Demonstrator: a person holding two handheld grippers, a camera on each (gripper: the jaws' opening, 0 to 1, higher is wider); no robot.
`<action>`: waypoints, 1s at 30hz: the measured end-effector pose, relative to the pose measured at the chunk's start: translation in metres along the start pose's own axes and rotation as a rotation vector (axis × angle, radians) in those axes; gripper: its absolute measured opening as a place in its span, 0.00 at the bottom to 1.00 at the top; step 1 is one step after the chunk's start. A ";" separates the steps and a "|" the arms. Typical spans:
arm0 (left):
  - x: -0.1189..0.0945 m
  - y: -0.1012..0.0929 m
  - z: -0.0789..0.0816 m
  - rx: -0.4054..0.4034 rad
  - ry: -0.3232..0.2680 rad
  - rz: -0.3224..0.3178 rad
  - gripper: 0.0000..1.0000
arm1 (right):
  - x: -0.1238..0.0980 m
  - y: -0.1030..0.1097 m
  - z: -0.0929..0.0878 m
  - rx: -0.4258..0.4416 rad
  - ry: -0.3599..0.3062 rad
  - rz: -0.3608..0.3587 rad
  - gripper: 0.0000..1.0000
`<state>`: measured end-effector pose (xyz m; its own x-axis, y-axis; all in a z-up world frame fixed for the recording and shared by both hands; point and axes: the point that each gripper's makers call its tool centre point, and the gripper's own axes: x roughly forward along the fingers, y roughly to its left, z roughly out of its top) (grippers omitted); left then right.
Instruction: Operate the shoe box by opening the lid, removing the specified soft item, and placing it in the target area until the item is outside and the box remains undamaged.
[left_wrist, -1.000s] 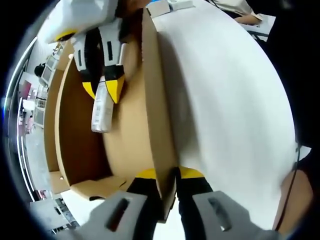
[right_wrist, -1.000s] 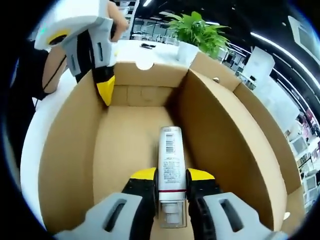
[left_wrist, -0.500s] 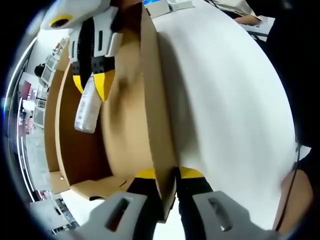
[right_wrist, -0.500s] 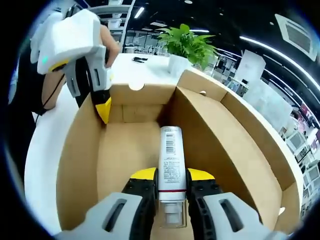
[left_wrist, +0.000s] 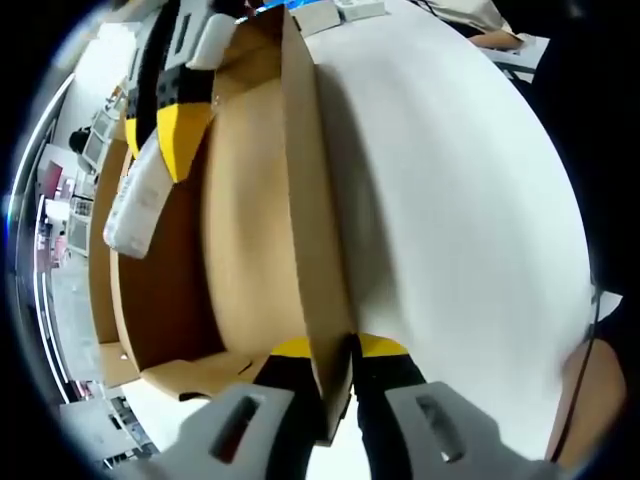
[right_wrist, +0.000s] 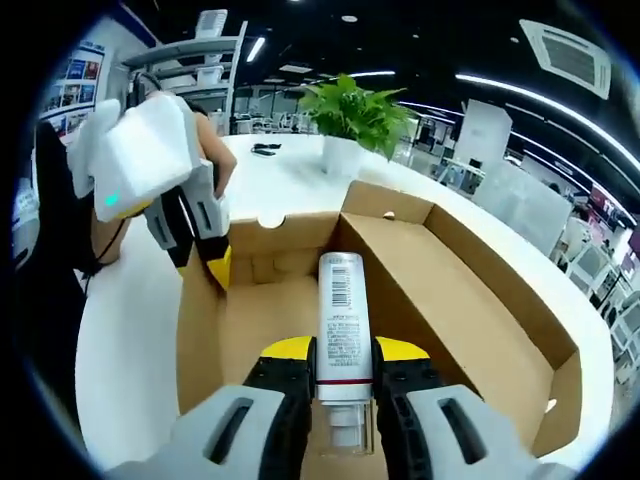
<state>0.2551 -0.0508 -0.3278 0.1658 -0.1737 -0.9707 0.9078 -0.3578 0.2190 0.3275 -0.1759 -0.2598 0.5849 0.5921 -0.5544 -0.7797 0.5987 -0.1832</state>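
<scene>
The open brown cardboard shoe box (left_wrist: 250, 200) lies on a white table (left_wrist: 450, 200). My left gripper (left_wrist: 333, 348) is shut on the box's side wall, one jaw on either side of the cardboard edge. In the right gripper view the left gripper (right_wrist: 218, 268) pinches the same wall of the box (right_wrist: 200, 330) at the far left corner. My right gripper (right_wrist: 345, 348) is shut on a white tube with a barcode (right_wrist: 340, 310), held above the box floor. From the left gripper view the right gripper (left_wrist: 155, 150) hangs at the top left, with the tube (left_wrist: 135, 205) pointing down over the box.
The box lid (right_wrist: 470, 300) lies folded open to the right. A potted green plant (right_wrist: 350, 110) stands on the far side of the white table (right_wrist: 130, 350). A person's arm is behind the left gripper. Small papers lie at the table's far edge (left_wrist: 340, 12).
My right gripper has risen with the tube, up and away from the box floor; the box looks smaller beneath it. The left gripper keeps its hold on the wall.
</scene>
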 end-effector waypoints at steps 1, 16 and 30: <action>0.000 0.000 0.000 0.001 0.000 -0.001 0.10 | -0.002 0.000 0.001 0.006 -0.002 -0.001 0.21; -0.001 0.003 -0.001 0.002 -0.003 -0.001 0.10 | -0.086 -0.037 0.022 0.089 -0.092 -0.179 0.21; -0.001 0.007 -0.002 0.003 0.000 0.000 0.10 | -0.192 -0.082 -0.039 0.236 -0.094 -0.417 0.21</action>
<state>0.2621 -0.0518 -0.3255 0.1661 -0.1739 -0.9707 0.9065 -0.3605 0.2197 0.2703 -0.3599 -0.1696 0.8627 0.3151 -0.3956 -0.4088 0.8949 -0.1787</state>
